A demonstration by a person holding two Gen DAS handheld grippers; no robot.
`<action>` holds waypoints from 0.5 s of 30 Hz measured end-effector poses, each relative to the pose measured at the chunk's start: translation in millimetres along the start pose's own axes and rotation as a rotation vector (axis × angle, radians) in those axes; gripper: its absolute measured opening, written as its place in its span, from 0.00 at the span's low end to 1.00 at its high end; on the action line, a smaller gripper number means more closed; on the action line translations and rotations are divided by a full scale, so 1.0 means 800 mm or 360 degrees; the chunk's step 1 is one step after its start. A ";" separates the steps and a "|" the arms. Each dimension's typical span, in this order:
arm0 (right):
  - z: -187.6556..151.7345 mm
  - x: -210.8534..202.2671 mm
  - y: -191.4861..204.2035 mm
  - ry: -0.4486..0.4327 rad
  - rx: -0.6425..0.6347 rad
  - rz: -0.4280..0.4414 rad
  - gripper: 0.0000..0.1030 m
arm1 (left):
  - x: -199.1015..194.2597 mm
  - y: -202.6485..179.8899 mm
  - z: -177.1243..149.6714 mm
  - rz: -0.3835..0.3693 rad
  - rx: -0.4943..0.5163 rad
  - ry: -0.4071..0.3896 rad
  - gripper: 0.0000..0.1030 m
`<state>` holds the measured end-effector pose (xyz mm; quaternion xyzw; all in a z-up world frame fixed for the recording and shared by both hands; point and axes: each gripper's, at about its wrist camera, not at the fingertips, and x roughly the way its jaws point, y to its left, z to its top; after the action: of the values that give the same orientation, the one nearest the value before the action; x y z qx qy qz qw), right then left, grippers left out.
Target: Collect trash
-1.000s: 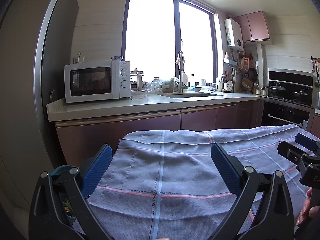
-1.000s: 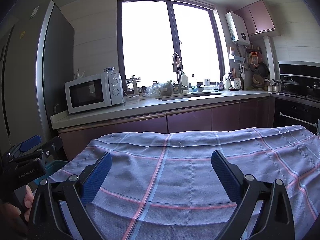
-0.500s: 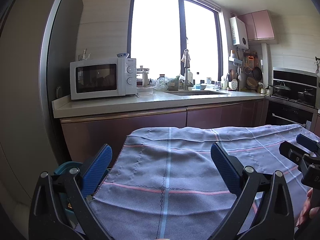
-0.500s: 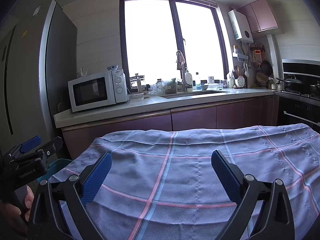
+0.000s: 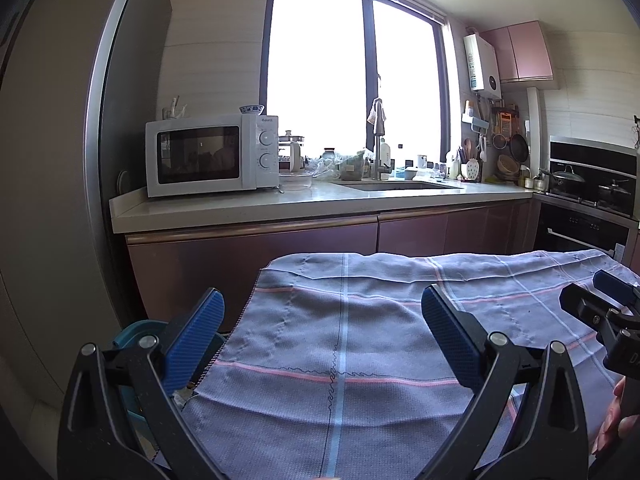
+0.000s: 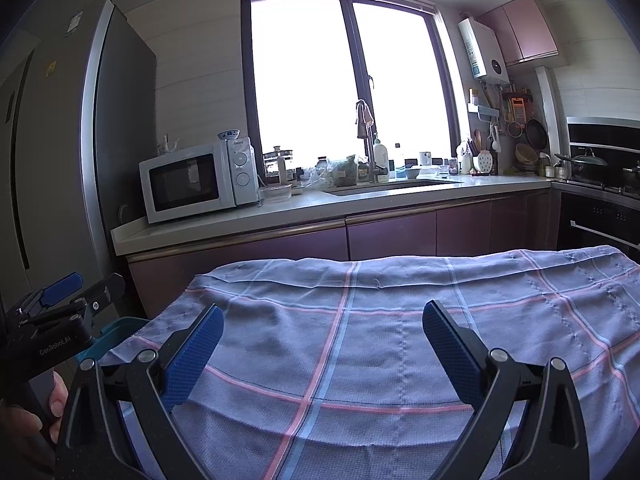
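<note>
A kitchen fills the background: at the far left stands a tall grey refrigerator (image 6: 60, 152), and beside it a pale countertop (image 5: 248, 210) runs along mauve lower cabinets (image 5: 256, 264) under a large bright window (image 5: 352, 68). On the counter, from the left, sit a white microwave (image 5: 210, 156) with a small blue-and-white bowl (image 5: 251, 109) on its top, a clear glass dish (image 5: 295, 179), jars and crumpled plastic bags, then a sink with a tall faucet (image 5: 377, 140) that has a cloth draped over it. Further right hang utensils and pans on the wall, a white water heater (image 5: 482, 64) is mounted beside pink upper cabinets (image 5: 520, 50), and a black stove with lidded pots (image 5: 568, 178) closes the right side. In the foreground a table is covered by a greyish-blue checked cloth (image 5: 360, 340) with pink and blue stripes; no loose trash can be made out on it. A teal bin (image 5: 138, 330) sits low beside the table's left edge, partly hidden behind the left gripper's finger, and its contents cannot be seen clearly. The left gripper (image 5: 322, 332) hovers over the left part of the cloth with its blue-padded jaws spread wide and nothing between them. The right gripper (image 6: 322, 334) hovers over the cloth further right, likewise spread wide and empty.
</note>
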<state>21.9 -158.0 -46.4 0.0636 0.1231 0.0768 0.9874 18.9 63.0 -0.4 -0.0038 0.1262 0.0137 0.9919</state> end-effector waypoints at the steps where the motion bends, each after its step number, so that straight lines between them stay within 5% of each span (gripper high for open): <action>1: 0.000 0.000 0.000 -0.0001 0.0000 -0.0001 0.94 | 0.000 0.000 0.000 0.0002 0.0000 0.0000 0.95; 15: 0.001 -0.001 0.001 -0.0007 -0.0002 0.0005 0.94 | -0.001 0.001 -0.001 0.0003 0.0001 0.0004 0.95</action>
<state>21.0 -157.2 -45.2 0.0635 0.1208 0.0784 0.9875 17.9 63.6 -0.8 -0.0035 0.1274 0.0146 0.9917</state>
